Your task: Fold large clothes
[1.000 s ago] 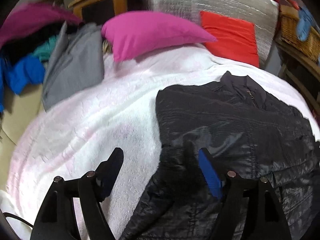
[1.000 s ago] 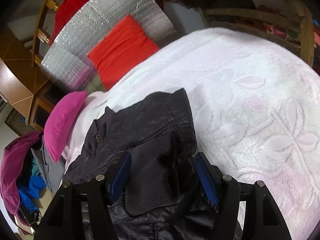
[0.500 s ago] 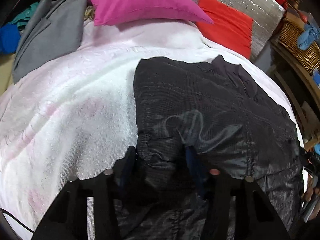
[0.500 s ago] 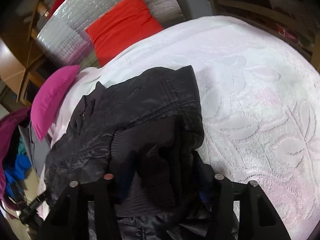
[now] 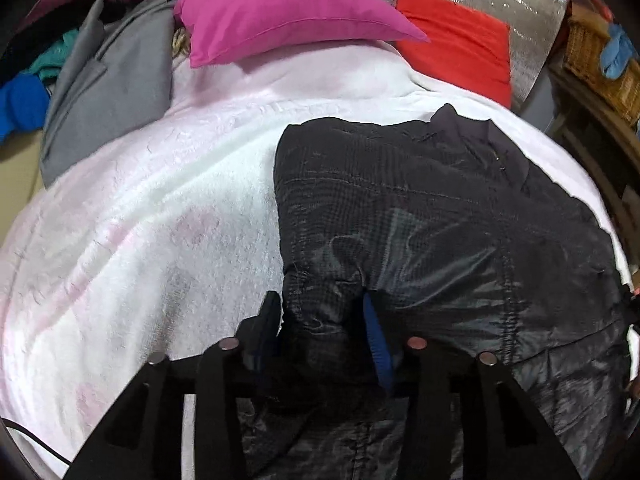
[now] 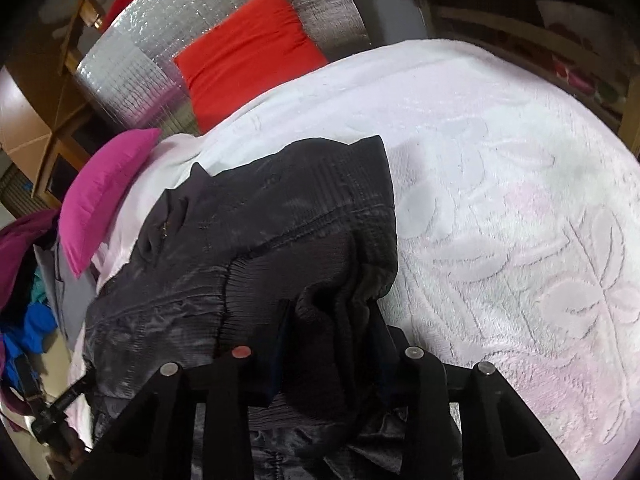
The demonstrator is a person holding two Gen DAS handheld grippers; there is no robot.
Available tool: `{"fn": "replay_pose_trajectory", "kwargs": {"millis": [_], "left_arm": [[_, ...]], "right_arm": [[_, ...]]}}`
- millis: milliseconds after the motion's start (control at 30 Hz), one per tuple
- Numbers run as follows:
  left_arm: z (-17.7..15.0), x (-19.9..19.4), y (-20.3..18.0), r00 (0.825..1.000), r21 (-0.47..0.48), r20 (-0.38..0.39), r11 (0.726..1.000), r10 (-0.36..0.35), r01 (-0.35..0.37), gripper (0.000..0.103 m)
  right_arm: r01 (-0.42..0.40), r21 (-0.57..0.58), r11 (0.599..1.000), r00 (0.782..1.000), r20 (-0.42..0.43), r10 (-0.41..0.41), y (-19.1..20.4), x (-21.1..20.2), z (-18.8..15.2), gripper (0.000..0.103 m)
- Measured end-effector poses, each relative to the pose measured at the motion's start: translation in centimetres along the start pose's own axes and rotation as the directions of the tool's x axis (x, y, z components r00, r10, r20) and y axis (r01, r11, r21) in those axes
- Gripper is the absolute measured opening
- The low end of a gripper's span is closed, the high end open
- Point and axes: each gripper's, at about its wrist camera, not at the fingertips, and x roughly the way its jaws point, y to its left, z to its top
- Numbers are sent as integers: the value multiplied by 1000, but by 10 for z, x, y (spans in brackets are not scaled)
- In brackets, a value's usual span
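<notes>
My left gripper point(image 5: 320, 320) easing open around the black jacket point(image 5: 440, 220) hem, my right gripper point(image 6: 332, 320) closing on its bunched sleeve, white blanket point(image 5: 160, 220) beneath

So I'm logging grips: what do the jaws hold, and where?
Both hold the black jacket: left gripper on its side edge, opening; right gripper on bunched ribbed fabric, closing.

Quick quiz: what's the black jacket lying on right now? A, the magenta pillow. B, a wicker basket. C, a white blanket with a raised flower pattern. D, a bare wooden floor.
C: the black jacket is spread on the white blanket with an embossed flower pattern; the magenta pillow lies apart, further back.
</notes>
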Motion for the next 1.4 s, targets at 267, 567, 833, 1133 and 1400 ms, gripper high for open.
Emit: {"fn": "replay_pose_trajectory", "kwargs": {"millis": [267,567,833,1133,1400], "left_arm": [[-5,-7,15,995,-57,-53,995,-81,78,64],[-13,-3,27,986,-152,-79,980,-145,132,64],[-19,-12,21,992,-154,-57,982,-116,106,62],[-24,-16,12,995,-111,-71,992,-66,58,63],[-26,-40,24,997,-121,-24,990,-74,71,63]], "right_arm": [[-55,95,994,997,-53,60,-21,-8,1,61],[-122,147,982,986,-98,137,-32,-6,-10,67],[-126,86,988,988,-83,133,-16,-14,-20,53],[-98,68,993,991,-86,104,-12,-13,-23,53],[-97,106,990,995,-11,98,-19,-36,-18,56]]}}
